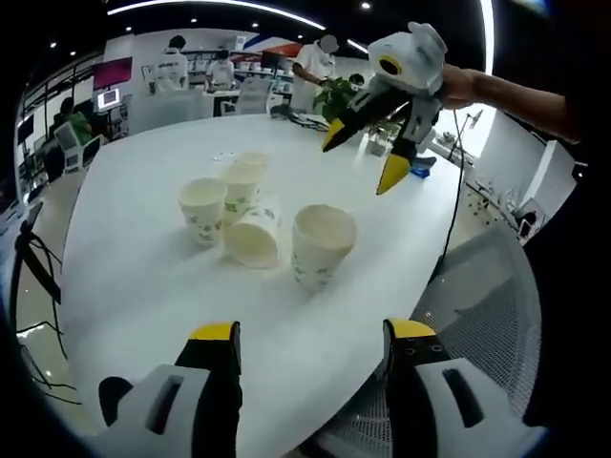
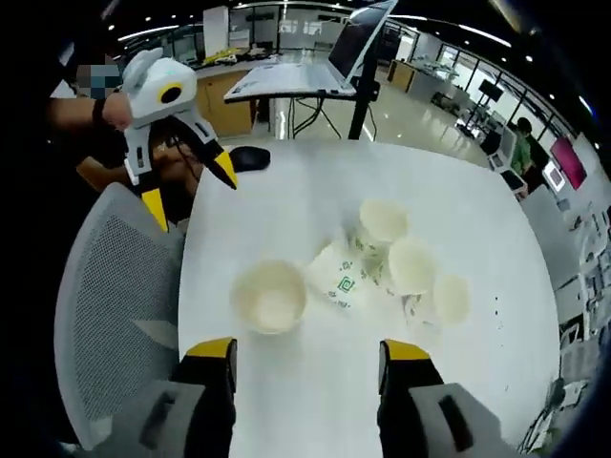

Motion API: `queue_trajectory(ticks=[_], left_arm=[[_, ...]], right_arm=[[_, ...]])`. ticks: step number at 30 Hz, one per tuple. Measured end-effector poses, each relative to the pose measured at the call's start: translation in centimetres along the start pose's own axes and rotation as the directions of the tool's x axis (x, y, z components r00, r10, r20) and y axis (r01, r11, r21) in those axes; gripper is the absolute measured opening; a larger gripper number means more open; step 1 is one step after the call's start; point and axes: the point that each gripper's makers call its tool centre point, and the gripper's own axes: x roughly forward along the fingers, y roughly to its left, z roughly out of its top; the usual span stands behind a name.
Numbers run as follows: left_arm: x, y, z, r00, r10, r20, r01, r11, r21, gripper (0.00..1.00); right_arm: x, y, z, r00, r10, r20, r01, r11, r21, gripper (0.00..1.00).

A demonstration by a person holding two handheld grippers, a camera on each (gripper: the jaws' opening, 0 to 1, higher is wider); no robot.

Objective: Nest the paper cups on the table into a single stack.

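- Left gripper [image 1: 310,334]: jaws set wide apart with nothing between them, held back from the table [image 1: 143,277] near its edge; the wide opening suits approaching a cup rim, though no cup is yet within reach.
- Right gripper [image 2: 305,353]: jaws likewise parted and empty, poised above the near part of the table, with the upright cup [image 2: 269,296] just ahead of the left jaw.
- Paper cups: four sit in a loose cluster mid-table. The upright cup [image 1: 323,243] stands apart from the others, mouth up; the tipped cup [image 1: 254,239] lies on its side beside it; two further cups [image 1: 224,205] stand close together behind, one possibly already sitting in another, which cannot be told for certain.
- Task state (judgement): no single stack exists yet; the separate upright cup is the likeliest first pick, being the most accessible to either gripper.
- Left gripper view: shows the right gripper [image 1: 377,143] raised over the far side of the table, held by a hand, and the mesh chair [image 1: 477,286] at the table's edge.
- Right gripper view: looks from the opposite side, showing the left gripper [image 2: 181,181] over the mesh chair [image 2: 105,286], the tipped cup's [image 2: 339,277] printed side, and a laptop [image 2: 334,57] on a stand beyond.
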Motion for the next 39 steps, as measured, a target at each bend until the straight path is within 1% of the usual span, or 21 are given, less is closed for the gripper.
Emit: queue_trajectory(ticks=[3, 5, 7, 11, 15, 17, 20, 22, 23, 26, 28, 30, 33, 35, 37, 39], left_arm=[[0.2, -0.1, 0.0, 1.000, -0.007, -0.003, 0.007, 1.000, 0.006, 0.59], [0.4, -0.2, 0.0, 1.000, -0.011, -0.005, 0.011, 1.000, 0.008, 0.59], [0.6, -0.2, -0.1, 1.000, -0.014, -0.009, 0.014, 1.000, 0.013, 0.59], [1.4, -0.4, 0.1, 0.999, -0.027, -0.022, 0.028, 0.999, 0.035, 0.59], [2.1, -0.3, 0.7, 0.999, -0.037, -0.023, 0.038, 0.998, 0.051, 0.59], [2.7, -0.1, 0.7, 0.999, -0.040, -0.029, 0.041, 0.997, 0.064, 0.59], [3.9, 0.0, 0.9, 0.998, -0.047, -0.052, 0.053, 0.993, 0.107, 0.59], [4.6, 0.0, 1.0, 0.997, -0.062, -0.056, 0.068, 0.991, 0.114, 0.58], [5.2, 0.1, 0.9, 0.995, -0.070, -0.064, 0.077, 0.990, 0.120, 0.58], [6.2, 0.1, 1.0, 0.994, -0.069, -0.080, 0.080, 0.986, 0.148, 0.57], [6.8, -0.2, 1.1, 0.993, -0.073, -0.093, 0.088, 0.981, 0.174, 0.58], [7.5, -0.4, 0.8, 0.991, -0.075, -0.112, 0.097, 0.975, 0.201, 0.58], [8.2, -0.5, 0.7, 0.990, -0.085, -0.117, 0.107, 0.974, 0.201, 0.58], [9.2, -0.3, 0.3, 0.989, -0.085, -0.125, 0.110, 0.971, 0.212, 0.58], [9.1, -0.5, 0.7, 0.988, -0.084, -0.128, 0.112, 0.968, 0.224, 0.57], [9.7, -0.7, 0.8, 0.986, -0.098, -0.137, 0.128, 0.964, 0.234, 0.56]], right_arm=[[-0.3, -0.3, -0.4, 0.999, -0.027, 0.029, 0.026, 0.999, 0.039, 0.65], [-0.4, -0.1, -0.7, 0.998, -0.033, 0.052, 0.030, 0.998, 0.061, 0.66], [-0.4, 0.1, -1.1, 0.998, -0.031, 0.057, 0.027, 0.998, 0.065, 0.66], [0.8, 1.3, -1.8, 0.997, -0.014, 0.072, 0.009, 0.997, 0.072, 0.66], [1.7, 2.2, -2.2, 0.998, -0.014, 0.066, 0.010, 0.998, 0.066, 0.64], [2.2, 2.5, -2.2, 0.998, -0.016, 0.067, 0.011, 0.998, 0.063, 0.64], [3.2, 3.3, -1.7, 0.997, -0.008, 0.078, 0.004, 0.999, 0.050, 0.62], [3.8, 3.6, -1.6, 0.997, -0.001, 0.082, -0.002, 0.999, 0.039, 0.60], [4.3, 3.8, -1.7, 0.997, 0.004, 0.076, -0.006, 1.000, 0.029, 0.59], [5.4, 4.2, -2.1, 0.999, 0.004, 0.046, -0.004, 1.000, -0.004, 0.57], [5.7, 4.2, -2.1, 0.999, 0.007, 0.050, -0.007, 1.000, -0.003, 0.56], [6.1, 4.7, -1.5, 0.997, 0.019, 0.070, -0.020, 1.000, 0.012, 0.55], [6.8, 4.8, -1.4, 0.997, 0.023, 0.073, -0.025, 1.000, 0.019, 0.54], [7.4, 4.7, -1.5, 0.997, 0.025, 0.074, -0.027, 1.000, 0.017, 0.53], [7.6, 4.8, -1.5, 0.997, 0.028, 0.076, -0.029, 0.999, 0.019, 0.53], [8.1, 4.7, -1.5, 0.996, 0.029, 0.085, -0.032, 0.999, 0.028, 0.53]])
